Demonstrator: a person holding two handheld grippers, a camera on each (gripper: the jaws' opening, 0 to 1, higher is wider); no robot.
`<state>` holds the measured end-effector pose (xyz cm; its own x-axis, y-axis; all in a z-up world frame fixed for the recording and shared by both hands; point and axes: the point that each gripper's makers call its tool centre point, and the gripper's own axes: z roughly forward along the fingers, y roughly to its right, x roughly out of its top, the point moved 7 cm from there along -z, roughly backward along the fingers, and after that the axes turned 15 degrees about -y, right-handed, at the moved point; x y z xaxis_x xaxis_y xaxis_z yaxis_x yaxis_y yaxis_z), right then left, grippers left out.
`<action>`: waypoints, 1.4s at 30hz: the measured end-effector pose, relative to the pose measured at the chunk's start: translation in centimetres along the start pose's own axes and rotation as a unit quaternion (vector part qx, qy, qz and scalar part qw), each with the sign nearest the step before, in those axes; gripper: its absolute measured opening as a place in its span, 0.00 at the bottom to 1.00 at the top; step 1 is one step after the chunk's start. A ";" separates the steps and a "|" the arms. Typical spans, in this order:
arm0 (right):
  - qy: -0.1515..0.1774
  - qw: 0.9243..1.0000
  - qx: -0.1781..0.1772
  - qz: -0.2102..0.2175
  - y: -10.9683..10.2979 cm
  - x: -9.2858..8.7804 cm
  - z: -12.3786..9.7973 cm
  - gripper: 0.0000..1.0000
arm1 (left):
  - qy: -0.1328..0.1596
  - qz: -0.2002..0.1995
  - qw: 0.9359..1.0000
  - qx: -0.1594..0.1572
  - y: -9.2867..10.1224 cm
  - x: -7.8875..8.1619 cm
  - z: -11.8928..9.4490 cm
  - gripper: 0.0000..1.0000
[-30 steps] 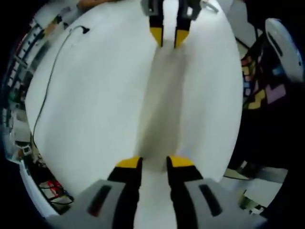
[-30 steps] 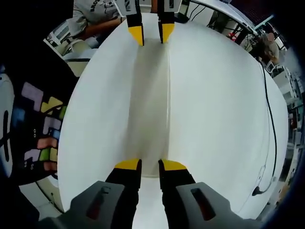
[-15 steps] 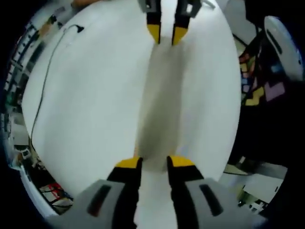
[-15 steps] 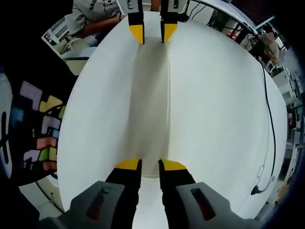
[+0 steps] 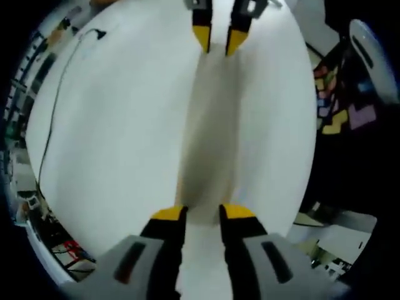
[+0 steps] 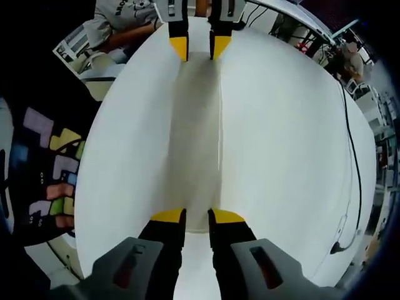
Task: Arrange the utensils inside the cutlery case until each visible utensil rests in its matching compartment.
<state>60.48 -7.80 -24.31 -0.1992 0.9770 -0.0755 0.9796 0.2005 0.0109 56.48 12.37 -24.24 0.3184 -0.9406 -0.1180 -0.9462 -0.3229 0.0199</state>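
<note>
Left gripper and right gripper: fingers slightly spread, pinching nothing, facing each other across the white surface. Black cable beyond. Cutlery case, utensils: cannot make out.

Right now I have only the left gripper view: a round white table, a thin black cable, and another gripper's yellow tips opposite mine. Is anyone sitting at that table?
Observer: Yes. The right gripper view shows a person in a grey printed T-shirt at the round white table, beside the left gripper.
Operator: And the pale band between the two grippers, is it a shadow?
Observer: I cannot tell. The right gripper view adds a thin straight line along one side of that band, running towards the right gripper.
</note>
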 end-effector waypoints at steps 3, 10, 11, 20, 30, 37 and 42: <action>0.003 1.000 -0.001 0.002 0.0 -0.1 0.0 0.15 | -0.001 0.002 1.000 -0.001 0.0 0.1 0.0 0.23; -0.016 1.000 -0.005 -0.008 0.0 0.2 0.0 0.15 | -0.007 0.000 1.000 -0.003 -0.1 0.1 0.0 0.23; -0.018 1.000 -0.005 -0.006 0.0 0.2 0.0 0.15 | -0.006 -0.002 1.000 -0.002 -0.1 0.1 -0.1 0.23; -0.008 1.000 -0.012 -0.002 -0.2 -0.2 0.0 0.15 | 0.004 -0.009 1.000 0.009 0.0 0.0 -0.1 0.23; 0.028 0.999 -0.021 0.000 -0.5 -0.6 0.1 0.14 | 0.011 -0.014 1.000 0.009 0.2 -0.2 -0.1 0.23; 0.082 0.996 -0.041 0.023 -0.6 -1.4 0.1 0.17 | 0.038 -0.014 0.999 0.018 0.5 -0.7 0.0 0.22; 0.118 0.992 -0.025 0.039 -1.6 -1.8 0.0 0.24 | 0.065 -0.027 0.997 0.042 0.0 -1.1 -0.2 0.36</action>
<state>59.30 -9.85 -24.21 -0.1290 0.9781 0.1634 0.9910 0.1212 0.0574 56.15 13.37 -23.87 0.3684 -0.9296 0.0140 -0.9273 -0.3685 -0.0660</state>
